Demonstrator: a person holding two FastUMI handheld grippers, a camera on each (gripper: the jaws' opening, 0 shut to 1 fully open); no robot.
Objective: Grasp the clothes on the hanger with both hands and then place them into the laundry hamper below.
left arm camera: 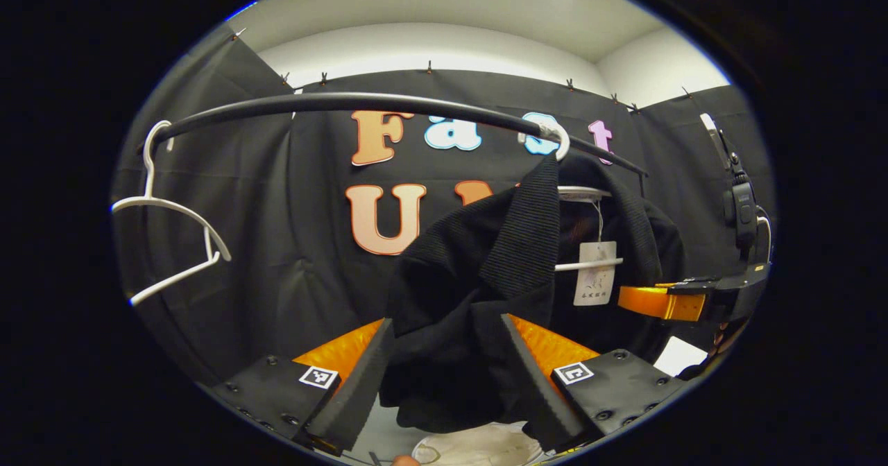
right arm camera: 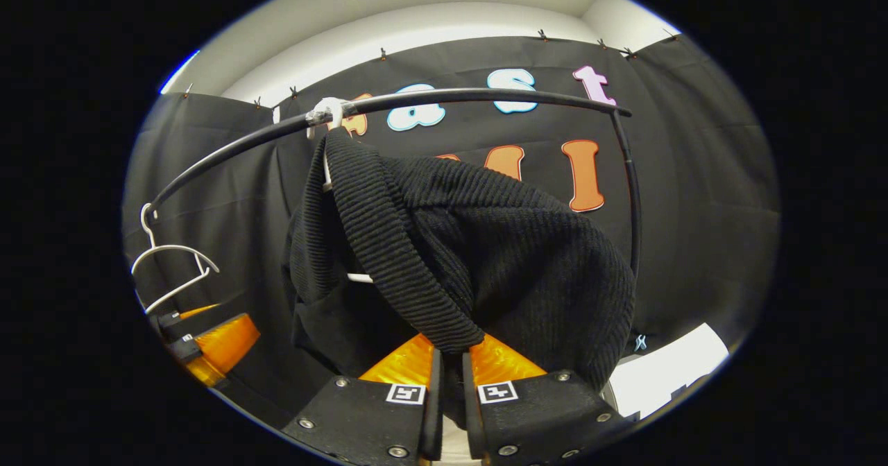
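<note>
A black ribbed knit garment (left arm camera: pixel 479 258) hangs from a white hanger (left arm camera: pixel 588 265) on the black rail (left arm camera: pixel 347 100). In the left gripper view my left gripper (left arm camera: pixel 445 322) is open, its fingers spread wide with a fold of the garment's lower part lying between them. In the right gripper view the garment (right arm camera: pixel 499 244) droops forward off its hanger (right arm camera: pixel 326 116), and my right gripper (right arm camera: pixel 451 356) is shut on its thick ribbed edge. A paper tag (left arm camera: pixel 595 273) dangles inside the garment. The right gripper (left arm camera: pixel 666 303) reaches in from the right, and the left gripper (right arm camera: pixel 218 344) shows low at the left.
An empty white hanger (left arm camera: pixel 173 223) hangs at the rail's left end, also the empty hanger (right arm camera: pixel 170 265). The rail (right arm camera: pixel 485 95) bends down into an upright post at the right. Something pale and round (left arm camera: pixel 479 446) lies below the garment. A dark device (left arm camera: pixel 739 209) hangs at the right.
</note>
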